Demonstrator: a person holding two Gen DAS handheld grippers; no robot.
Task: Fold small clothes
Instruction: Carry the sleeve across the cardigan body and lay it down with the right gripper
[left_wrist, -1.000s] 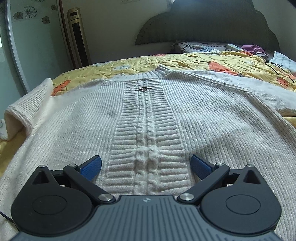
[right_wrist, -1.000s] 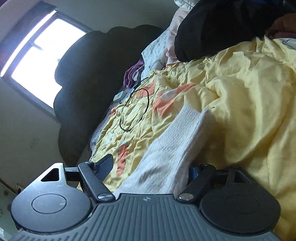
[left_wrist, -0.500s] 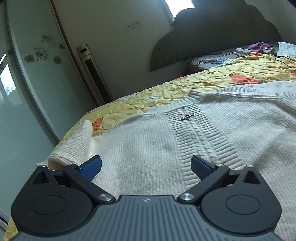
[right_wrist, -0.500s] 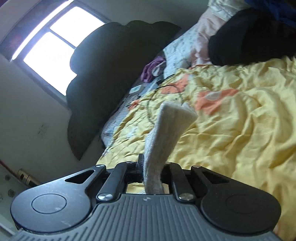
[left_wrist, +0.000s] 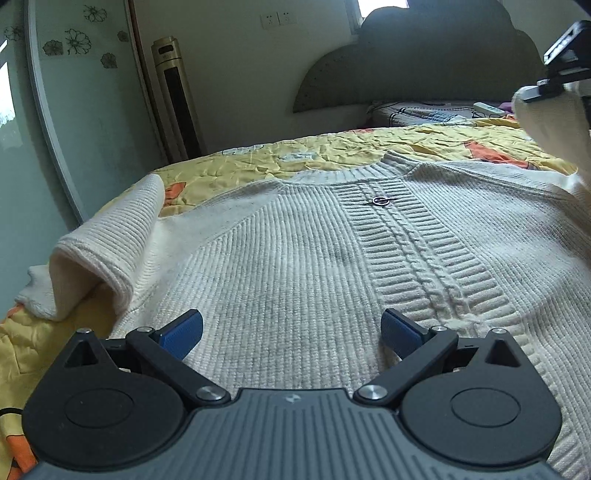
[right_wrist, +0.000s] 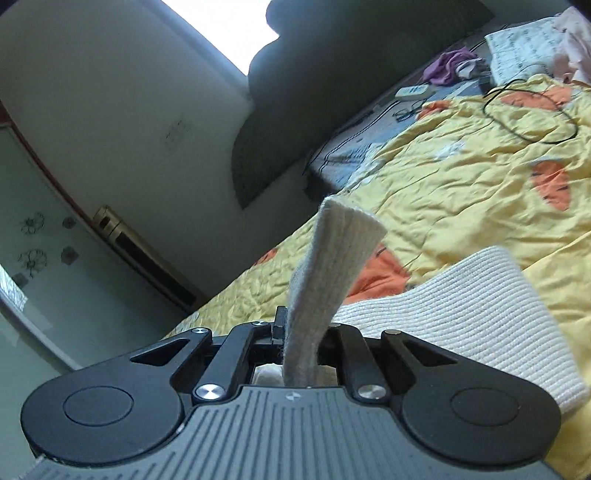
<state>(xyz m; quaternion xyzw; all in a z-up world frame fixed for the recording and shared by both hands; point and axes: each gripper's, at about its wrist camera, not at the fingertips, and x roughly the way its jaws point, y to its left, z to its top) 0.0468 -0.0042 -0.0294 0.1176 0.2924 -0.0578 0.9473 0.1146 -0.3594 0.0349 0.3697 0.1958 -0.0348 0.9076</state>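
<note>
the left wrist view is looking low and close across the sweater (left_wrist: 295, 258) toward the headboard (left_wrist: 424, 66); the right wrist view is tilting, sharing the bed (right_wrist: 461, 177) and headboard.

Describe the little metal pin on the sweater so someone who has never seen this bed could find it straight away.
Start at the yellow quilt covering the bed, where a cream knitted sweater lies spread flat. Follow its central cable-knit band up toward the round neckline. Just below the collar sits the small metal pin, a dark ring crossed by a thin bar, the only metal thing on the pale wool.
</note>
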